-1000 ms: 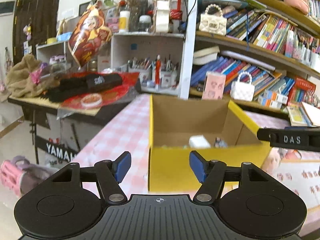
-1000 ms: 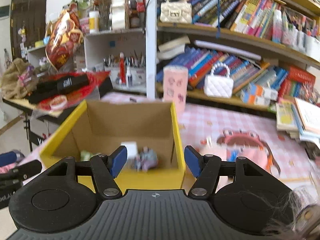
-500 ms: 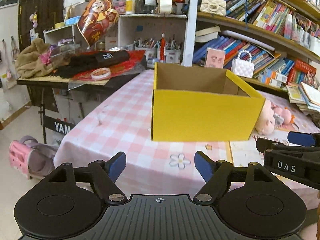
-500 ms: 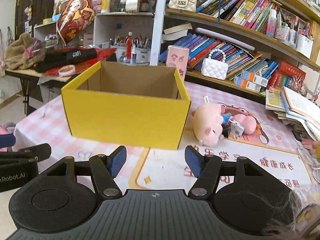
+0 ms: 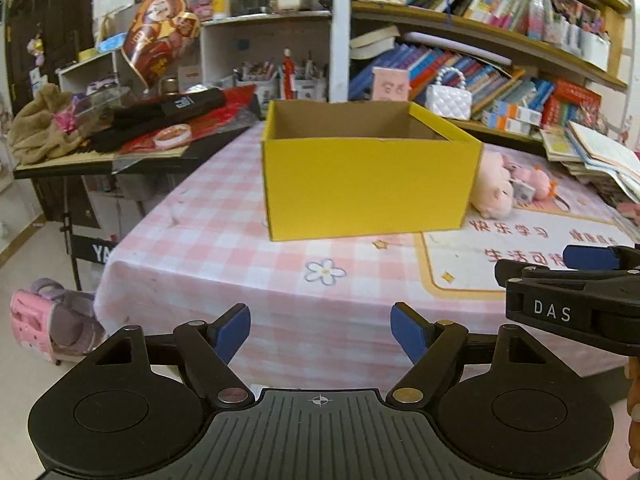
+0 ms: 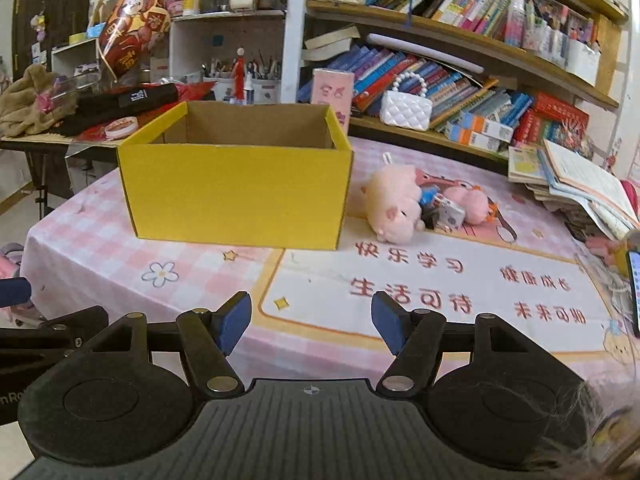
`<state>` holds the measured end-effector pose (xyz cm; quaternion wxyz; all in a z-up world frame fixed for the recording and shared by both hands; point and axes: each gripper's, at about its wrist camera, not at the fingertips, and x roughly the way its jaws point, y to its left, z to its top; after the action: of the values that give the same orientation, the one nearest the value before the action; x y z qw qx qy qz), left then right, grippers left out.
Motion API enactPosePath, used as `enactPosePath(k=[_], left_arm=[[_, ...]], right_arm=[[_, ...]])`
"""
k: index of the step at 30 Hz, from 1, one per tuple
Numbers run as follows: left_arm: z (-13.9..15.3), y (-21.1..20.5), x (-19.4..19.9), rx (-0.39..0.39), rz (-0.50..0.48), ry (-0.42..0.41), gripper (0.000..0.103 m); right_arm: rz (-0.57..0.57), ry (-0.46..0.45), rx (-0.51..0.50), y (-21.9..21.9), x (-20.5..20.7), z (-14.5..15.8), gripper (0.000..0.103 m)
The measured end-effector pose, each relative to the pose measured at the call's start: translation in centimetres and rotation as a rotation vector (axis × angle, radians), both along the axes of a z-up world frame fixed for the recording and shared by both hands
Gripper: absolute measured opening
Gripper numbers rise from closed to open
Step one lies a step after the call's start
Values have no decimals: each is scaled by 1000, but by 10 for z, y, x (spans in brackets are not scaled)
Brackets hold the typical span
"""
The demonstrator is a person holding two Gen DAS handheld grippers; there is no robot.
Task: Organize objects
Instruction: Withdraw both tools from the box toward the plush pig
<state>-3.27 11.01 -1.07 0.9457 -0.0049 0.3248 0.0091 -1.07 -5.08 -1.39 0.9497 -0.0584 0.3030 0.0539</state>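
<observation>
Yellow cardboard made up the open-topped box (image 6: 236, 188) that stood on the counter (image 6: 92, 252), on the pink checked cloth, with its brown inside walls showing and its floor hidden from both cameras. Just beside its right wall lay a pale pink plush pig (image 6: 394, 204) on its side, bunched together with a smaller pink plush (image 6: 470, 202) and a small white charm (image 6: 450, 212), all on the printed mat (image 6: 440, 288) with red characters. The left gripper (image 5: 320, 330) hung over the near edge of the counter, well short of the box, its jaws opening with nothing between them. The right gripper (image 6: 310, 322) sat over the near edge of the mat, its jaws also opening and empty; in the left view it showed at the right border. Behind the counter ran bookshelves (image 6: 460, 64) crowded with books, with a white quilted handbag (image 6: 406, 110) on the lower shelf
</observation>
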Motion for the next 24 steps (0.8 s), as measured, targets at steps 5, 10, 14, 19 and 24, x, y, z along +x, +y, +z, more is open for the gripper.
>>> enactPosePath(k=[5,10,14,19,24], left_arm=[[-4,-11,0,-7,-47,19,80],[-7,-23,3,-22,-97,32,81],[-8,-36,5,-20,-148,34,81],[-11,-57,11,-18,-221,42,82],[-14,-77,19,-21,-270,52,82]], right_arm=[[-53,29,6,-14,-8,-5,65],[-108,51,-7,-27,-16,-10,68],[-164,62,-12,-40,-18,-11,69],[-217,68,-20,-57,-22,-13,69],[-273,84,-24,-77,-22,-15,69]])
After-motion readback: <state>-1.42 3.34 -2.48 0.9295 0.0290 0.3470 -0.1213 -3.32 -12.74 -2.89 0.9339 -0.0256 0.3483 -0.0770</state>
